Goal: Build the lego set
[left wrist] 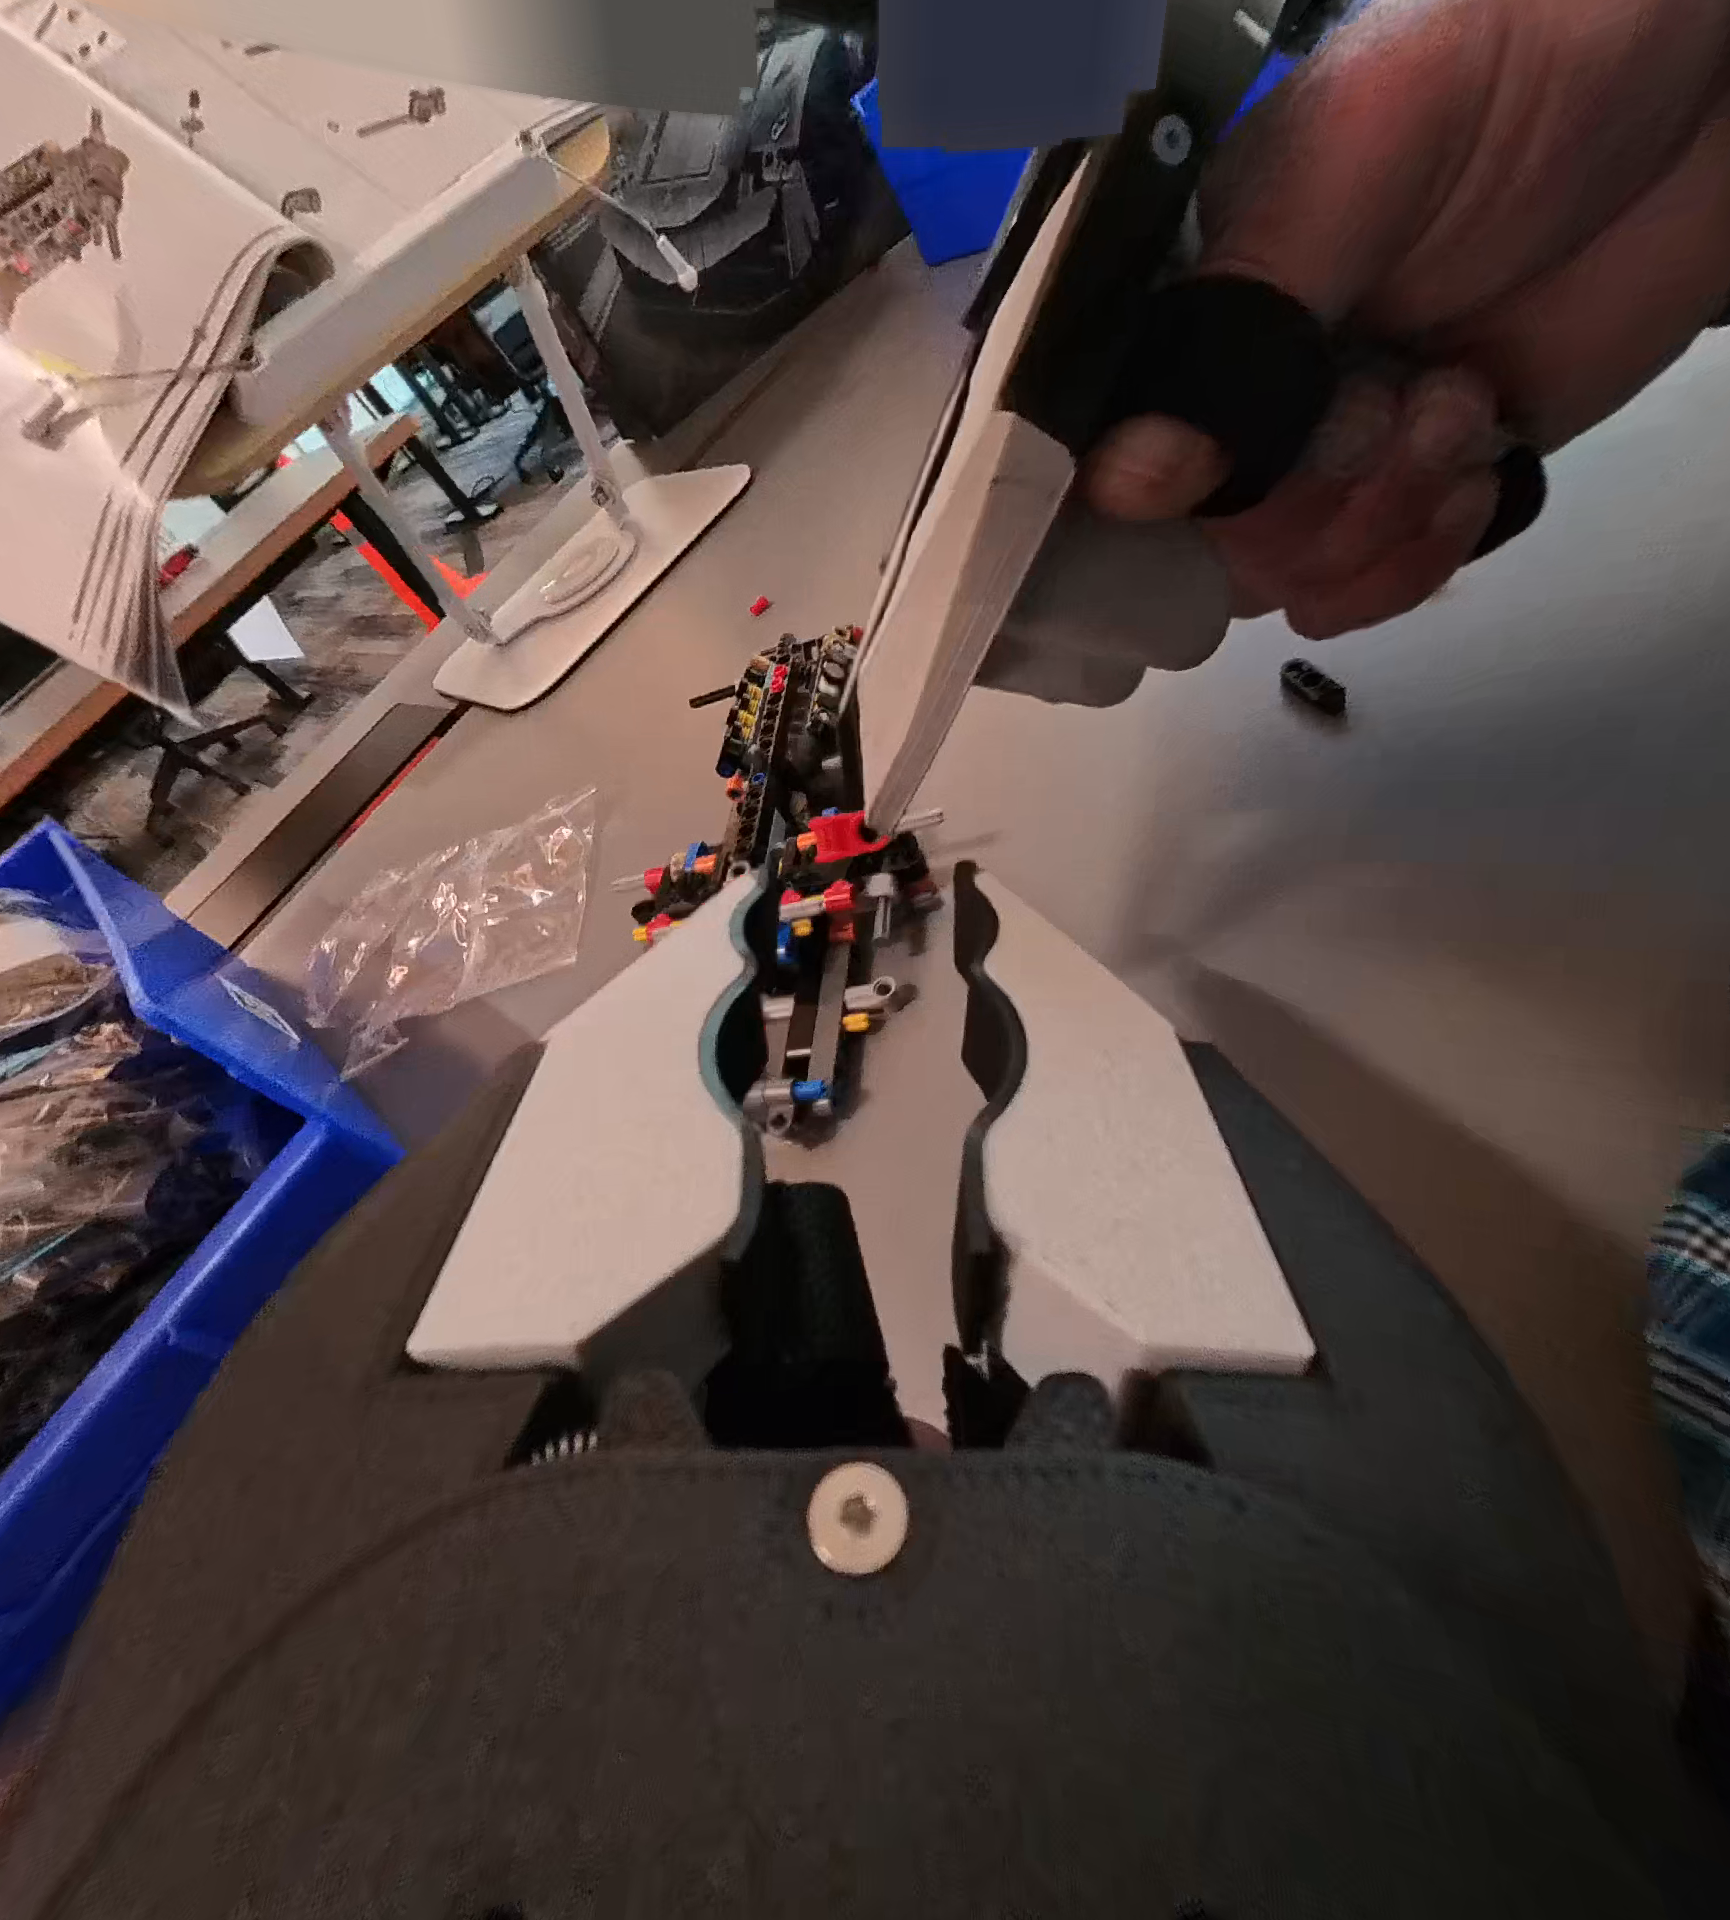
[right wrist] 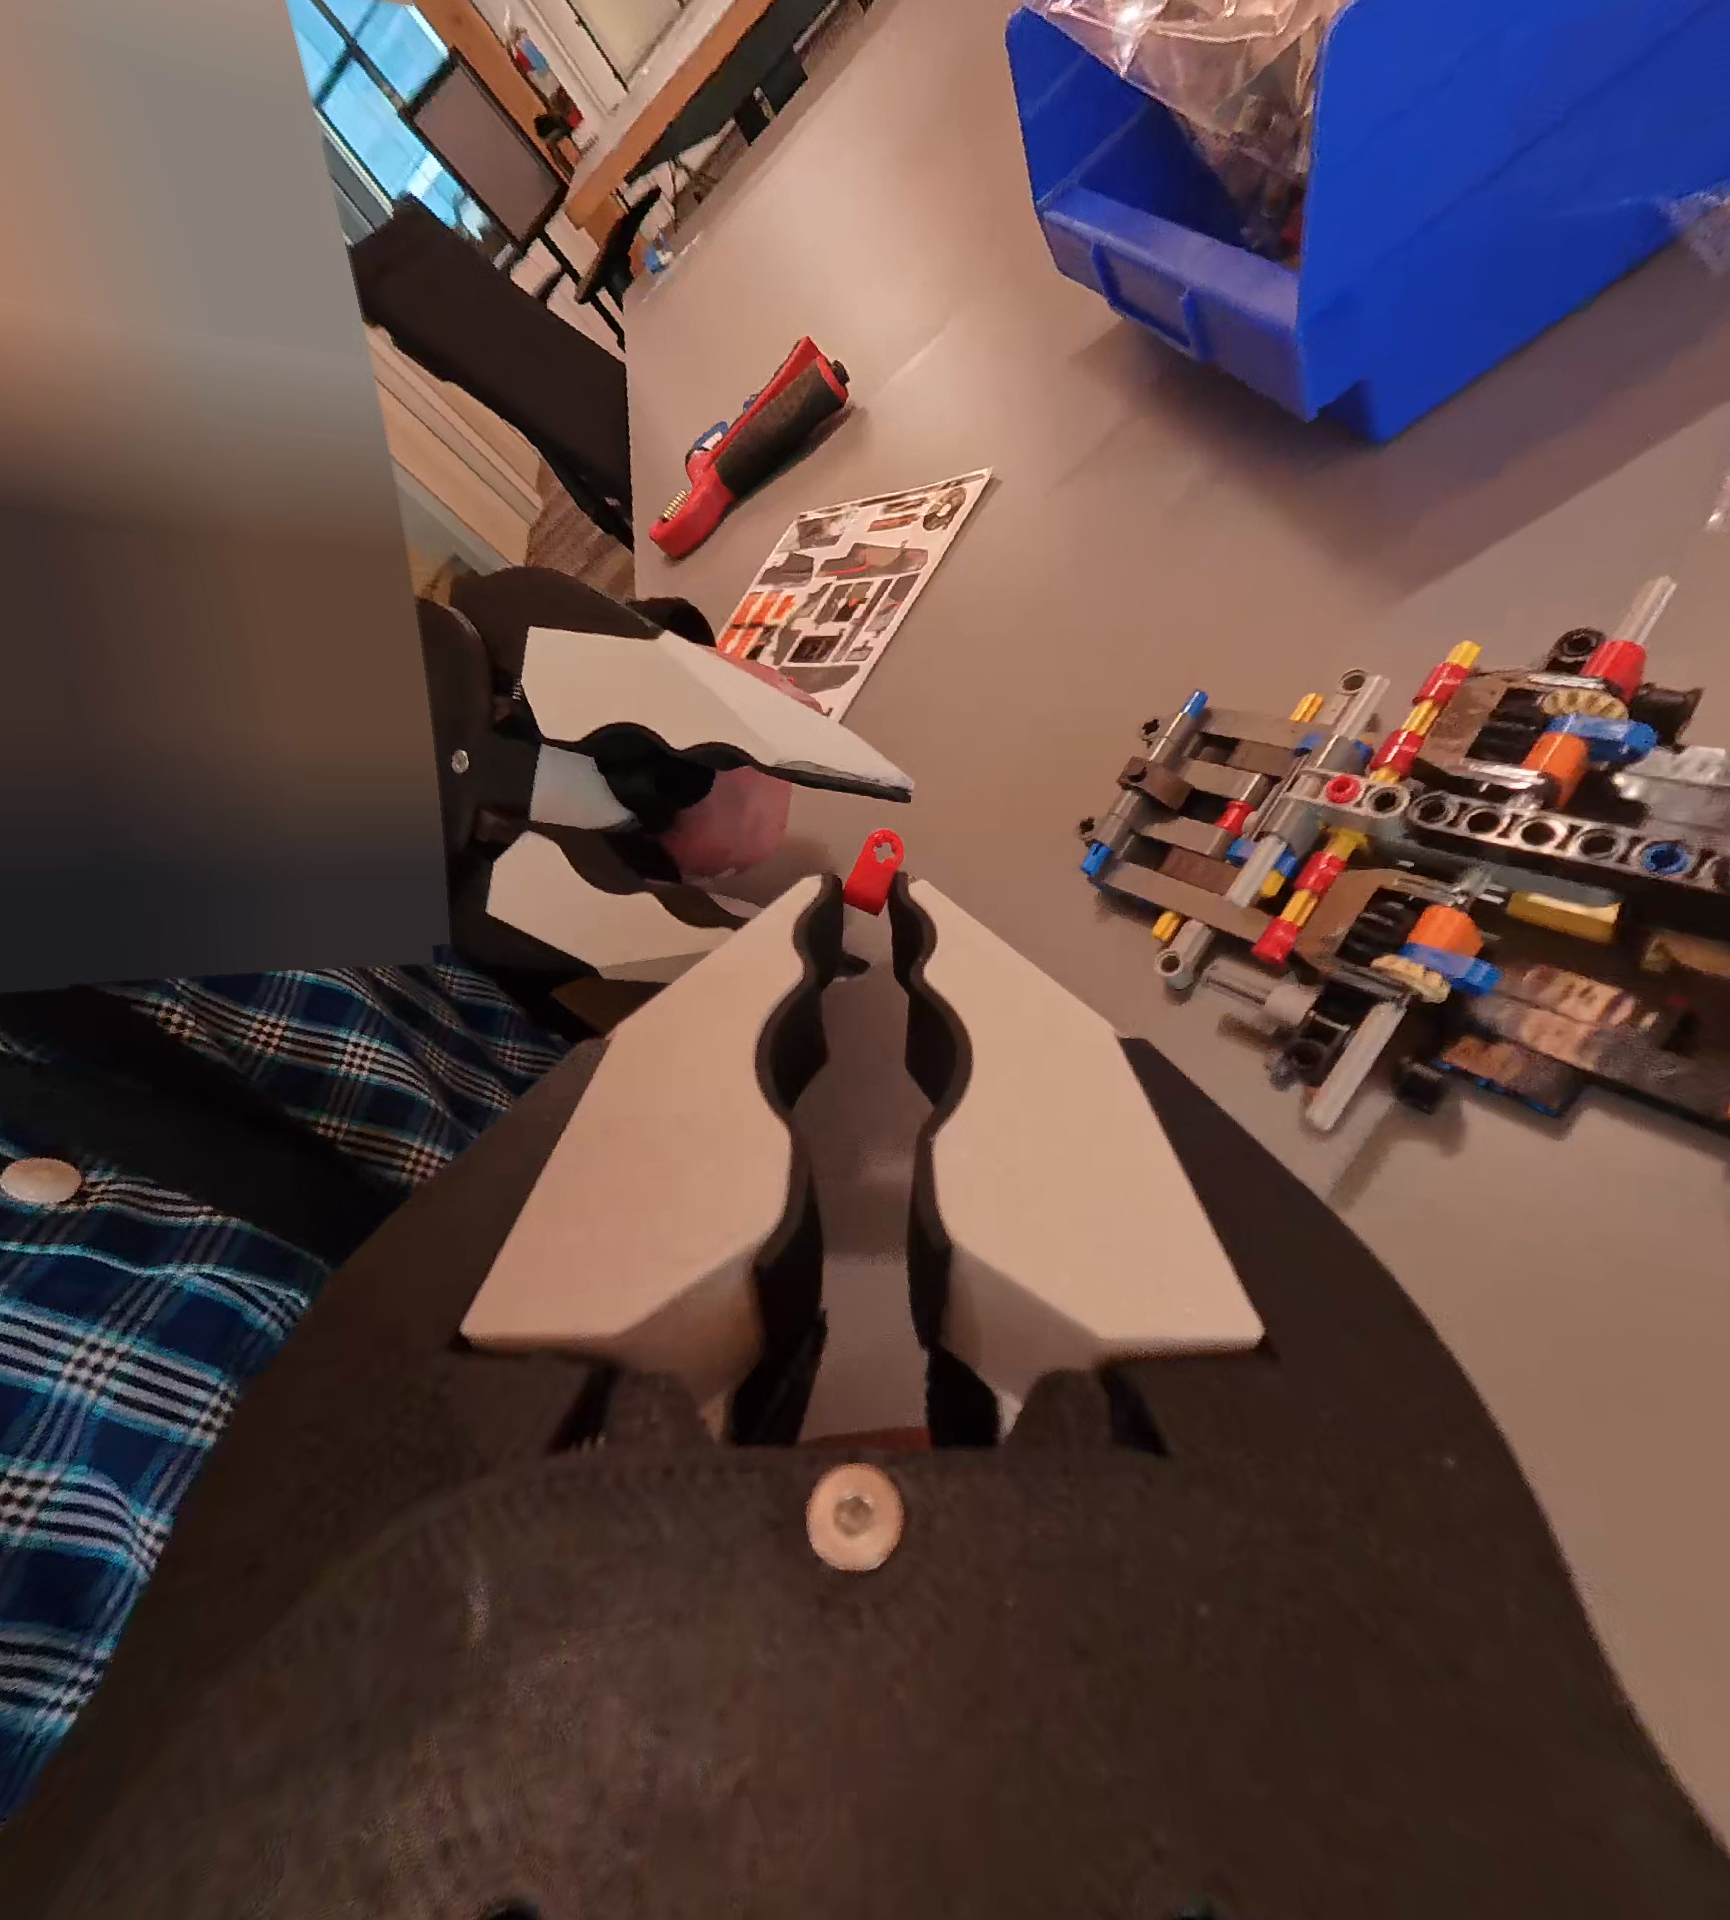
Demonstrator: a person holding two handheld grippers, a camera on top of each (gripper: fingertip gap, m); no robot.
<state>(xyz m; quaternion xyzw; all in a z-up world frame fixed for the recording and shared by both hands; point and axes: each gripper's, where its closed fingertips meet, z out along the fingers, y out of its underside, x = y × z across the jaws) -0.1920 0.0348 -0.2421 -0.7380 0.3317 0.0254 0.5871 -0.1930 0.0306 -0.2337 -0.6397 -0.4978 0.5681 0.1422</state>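
I'm holding my right gripper (right wrist: 866, 883) pinched on a small red lego piece (right wrist: 871, 858), the piece sticking up out of the fingertips with its cross-shaped hole showing. In the left wrist view the same right gripper (left wrist: 880, 826) is coming down from upper right, my hand (left wrist: 1443, 312) wrapping its black handle, its tips sitting right at the red piece (left wrist: 845, 834), which looks close against the top of the lego model (left wrist: 804, 831); contact with the model is hard to call. My left gripper (left wrist: 861, 883) is standing spread, its two pale fingers (left wrist: 632, 1091) sitting either side of the near end of the model without clearly touching it. The model is lying flat on the grey table (left wrist: 1308, 935), a long black beam frame with red, yellow, blue and orange pins and grey axles. In the right wrist view the model (right wrist: 1463, 862) is lying right of my gripper, and the left gripper (right wrist: 809, 774) is showing at left, seen edge-on. A blue bin (left wrist: 165, 1195) full of bagged parts is sitting left of the model, with an empty clear bag (left wrist: 456, 914) between them. One loose black piece (left wrist: 1313, 686) is lying on the table to the right. Farther off, a sticker sheet (right wrist: 850, 592) and a red-handled tool (right wrist: 752, 447) are lying on the table, and the open instruction booklet (left wrist: 61, 260) is resting on a white stand (left wrist: 591, 582)
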